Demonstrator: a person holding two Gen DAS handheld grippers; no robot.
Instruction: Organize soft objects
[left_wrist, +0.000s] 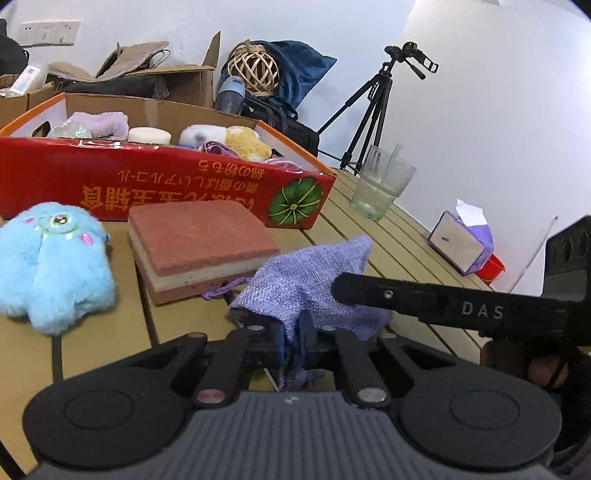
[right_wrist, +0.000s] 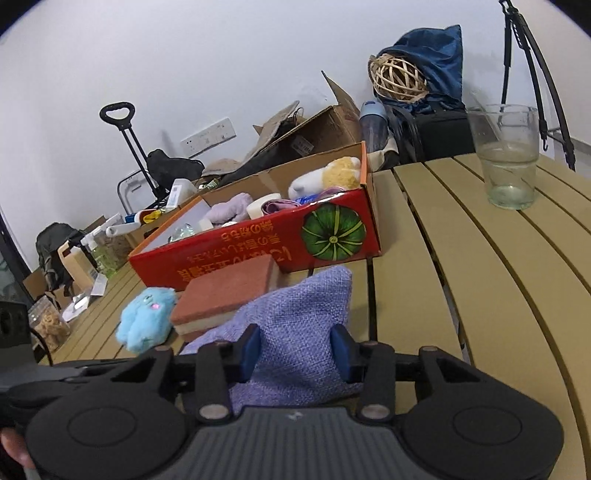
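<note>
L claw (left_wrist: 293, 341) clamped on purple pouch (left_wrist: 314, 280); R claw (right_wrist: 295, 349) straddling it, pads barely apart

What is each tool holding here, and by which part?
Left tool pinches the purple pouch at its near edge; right tool straddles its body, contact unclear.

Lavender woven pouch (left_wrist: 310, 280) between blue-padded black grippers (left_wrist: 293, 339), pink-and-cream layered sponge (left_wrist: 203, 243) just beyond, fluffy sky-blue plush (left_wrist: 55, 262) further left, red box (left_wrist: 166, 184) with orange lettering and green pumpkin print behind, tan slatted table (right_wrist: 480, 277)
</note>
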